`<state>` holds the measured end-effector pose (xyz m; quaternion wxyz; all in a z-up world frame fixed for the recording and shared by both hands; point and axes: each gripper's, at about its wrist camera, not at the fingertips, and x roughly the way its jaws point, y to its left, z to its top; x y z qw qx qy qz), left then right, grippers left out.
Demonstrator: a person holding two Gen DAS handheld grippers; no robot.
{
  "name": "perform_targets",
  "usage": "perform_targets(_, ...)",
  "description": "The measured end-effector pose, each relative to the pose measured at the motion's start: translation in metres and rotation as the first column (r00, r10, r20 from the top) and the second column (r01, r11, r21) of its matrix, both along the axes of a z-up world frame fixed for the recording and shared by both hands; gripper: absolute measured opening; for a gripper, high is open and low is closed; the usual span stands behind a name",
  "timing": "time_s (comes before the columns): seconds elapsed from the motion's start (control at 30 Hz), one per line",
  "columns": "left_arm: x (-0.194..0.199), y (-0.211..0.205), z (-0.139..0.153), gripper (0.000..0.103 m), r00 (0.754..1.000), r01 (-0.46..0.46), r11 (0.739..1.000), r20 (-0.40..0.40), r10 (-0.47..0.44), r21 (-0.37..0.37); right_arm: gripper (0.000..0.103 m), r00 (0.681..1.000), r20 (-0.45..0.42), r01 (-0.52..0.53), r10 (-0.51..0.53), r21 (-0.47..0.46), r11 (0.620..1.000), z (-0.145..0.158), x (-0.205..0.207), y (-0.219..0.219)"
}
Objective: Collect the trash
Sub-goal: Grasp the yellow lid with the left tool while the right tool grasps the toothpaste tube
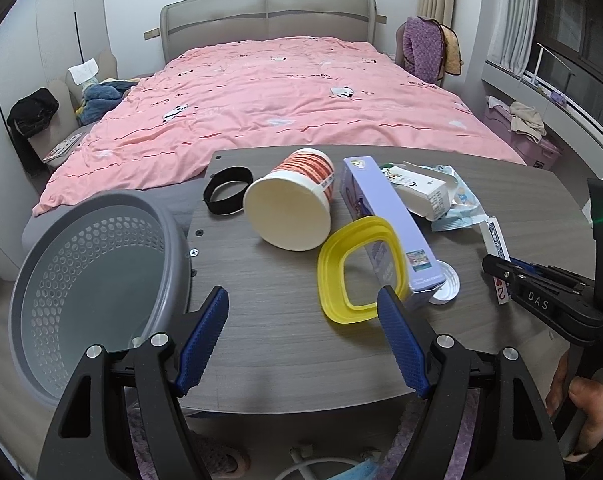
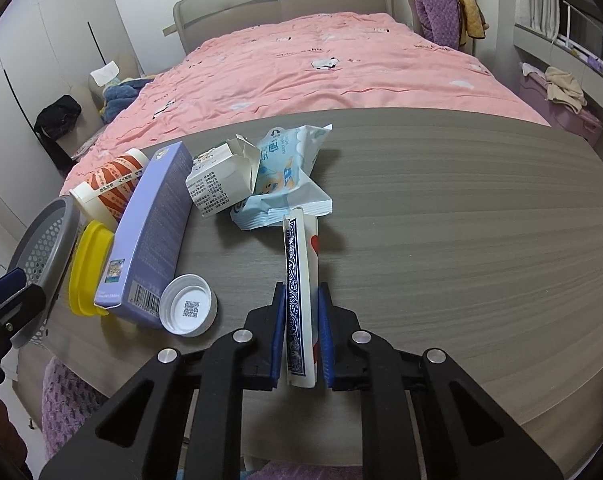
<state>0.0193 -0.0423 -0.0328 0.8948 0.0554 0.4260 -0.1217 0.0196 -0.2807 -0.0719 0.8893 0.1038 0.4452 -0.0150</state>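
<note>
My right gripper (image 2: 301, 300) is shut on a folded playing card (image 2: 299, 280) with a blue patterned back, held above the grey table (image 2: 461, 220). It also shows in the left wrist view (image 1: 497, 272). My left gripper (image 1: 303, 300) is open and empty above the table's near edge, beside a yellow lid ring (image 1: 359, 268). On the table lie a paper cup (image 1: 293, 204) on its side, a purple box (image 1: 385, 224), a white cap (image 2: 188, 310), a small white carton (image 2: 221, 184) and a blue wipes packet (image 2: 281, 184). A grey perforated basket (image 1: 93, 288) sits at the left.
A black band (image 1: 227, 195) lies at the table's far left corner. A bed with a pink quilt (image 1: 281, 96) stands behind the table. Chairs with clothes stand on both sides of the bed. A purple storage bin (image 1: 533, 144) is at the right.
</note>
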Motion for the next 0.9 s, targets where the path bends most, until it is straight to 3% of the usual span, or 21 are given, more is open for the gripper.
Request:
perform_targets(0.33,0.002,-0.016,-0.001,0.073,0.999,0.020,0.999,-0.032,-0.021,-0.034,0.016,0.999,0.049,-0.007,0.005,0.040,0.999,0.014,-0.027,-0.010)
perform_targets(0.73,0.015,-0.045,-0.005,0.073,0.999,0.039,0.997,-0.035,-0.041,-0.059,0.016,0.997,0.068,-0.028,0.021,0.104,0.994,0.008,-0.043,-0.018)
perform_targets(0.9,0.023,-0.048,-0.011,0.057,0.997,0.044,0.996,-0.067,-0.049,-0.075,0.016,0.998,0.066,-0.029,0.021,0.120,0.992,0.003,-0.047,-0.022)
